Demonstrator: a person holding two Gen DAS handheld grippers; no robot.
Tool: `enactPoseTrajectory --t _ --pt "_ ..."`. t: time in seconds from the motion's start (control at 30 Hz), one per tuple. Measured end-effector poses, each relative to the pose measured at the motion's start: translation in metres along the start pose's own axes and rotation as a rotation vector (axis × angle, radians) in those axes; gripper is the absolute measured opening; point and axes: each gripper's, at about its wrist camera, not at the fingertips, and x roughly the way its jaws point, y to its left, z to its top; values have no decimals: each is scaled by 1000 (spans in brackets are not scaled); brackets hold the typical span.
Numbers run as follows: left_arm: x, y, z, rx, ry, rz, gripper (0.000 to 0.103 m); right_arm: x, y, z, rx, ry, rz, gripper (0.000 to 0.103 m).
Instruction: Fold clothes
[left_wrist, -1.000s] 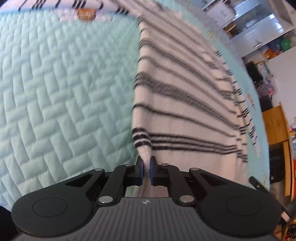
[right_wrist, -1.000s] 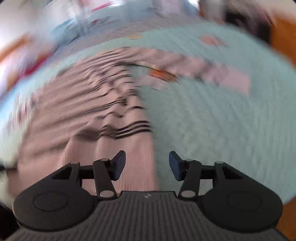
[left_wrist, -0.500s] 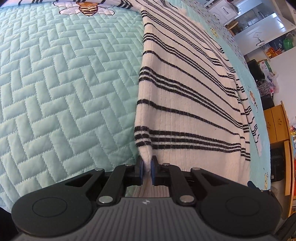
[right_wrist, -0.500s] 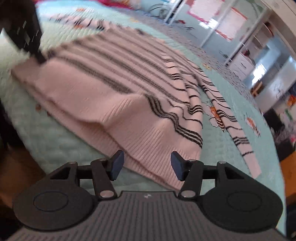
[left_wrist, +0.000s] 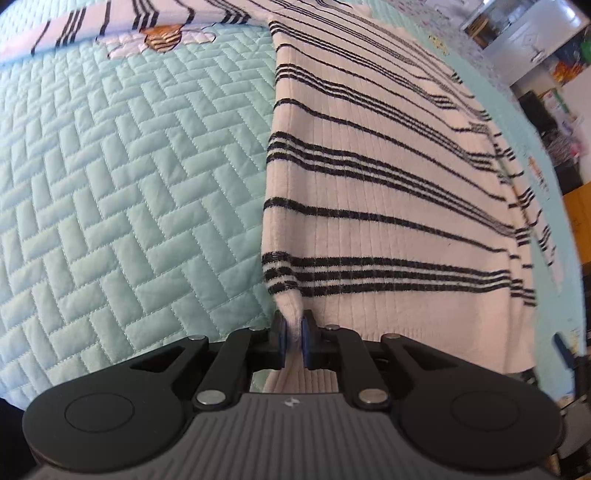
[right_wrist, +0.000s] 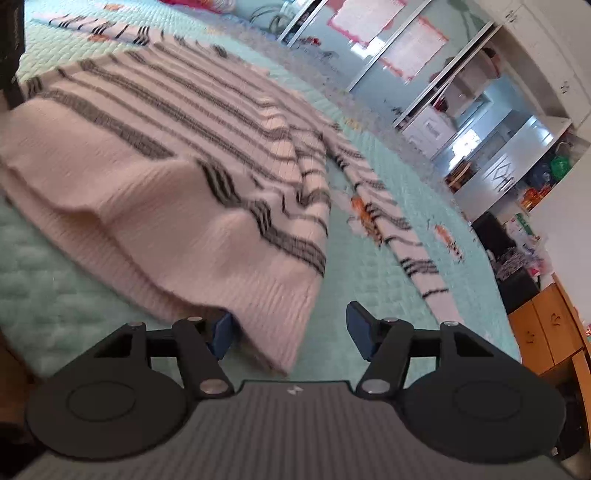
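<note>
A cream sweater with black stripes (left_wrist: 388, 177) lies spread on a mint quilted bedspread (left_wrist: 110, 184). My left gripper (left_wrist: 291, 339) is shut on the hem corner of the sweater, which rises pinched between the blue pads. In the right wrist view the same sweater (right_wrist: 166, 155) stretches away, one sleeve (right_wrist: 406, 240) trailing to the right. My right gripper (right_wrist: 290, 332) sits low at the other hem corner, its jaws opening; the corner lies between the blue pads (right_wrist: 360, 325) without being pressed.
The bedspread (right_wrist: 55, 302) carries small orange embroidered motifs (right_wrist: 364, 210). Beyond the bed stand wooden cabinets (right_wrist: 546, 332), white shelving and glass doors (right_wrist: 480, 122). The bed's edge falls away at the lower left of the right wrist view.
The right gripper has rolled and dropped toward the sweater's hem corner, its jaws spreading wider. The left gripper keeps its pinch on the hem, shifting slightly with the cloth.
</note>
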Motion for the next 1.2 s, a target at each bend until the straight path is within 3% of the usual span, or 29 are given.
enactPoseTrajectory --t 0.1,0.13,0.17,0.23,0.4,0.63,0.7,0.77,0.83,0.9,0.97,1.03,1.1,1.2 --pt "1 -9 -1 34 -3 48 10 -1 -2 6 48 -20 24 58" --pt "1 -11 -1 47 -4 61 10 0 -3 7 57 -11 19 51" --pt "2 -13 -2 59 -5 74 10 3 -6 6 70 12 10 31" --pt "3 -18 -2 82 -6 98 10 10 -13 1 106 59 -6 0" --pt "4 -27 -2 134 -7 146 10 5 -40 -15 221 101 -45 0" --pt "6 -31 -4 170 -6 171 10 23 -76 -38 486 211 29 2" --pt "7 -33 -4 183 -7 183 10 22 -88 -42 600 209 91 9" --pt "8 -36 -5 199 -9 197 10 19 -100 -46 690 211 176 31" --pt "9 -41 -6 221 -12 213 10 10 -111 -51 757 225 274 40" --pt "10 -45 -6 238 -15 226 10 -2 -122 -54 788 251 331 41" --pt "10 -46 -7 247 -17 231 10 -17 -131 -55 797 276 328 41" --pt "10 -48 -8 243 -19 231 10 -29 -137 -48 803 274 268 41" --pt "10 -50 -9 241 -19 232 10 -36 -138 -32 820 208 251 41" --pt "10 -51 -10 244 -17 236 10 -22 -121 3 857 96 416 41"
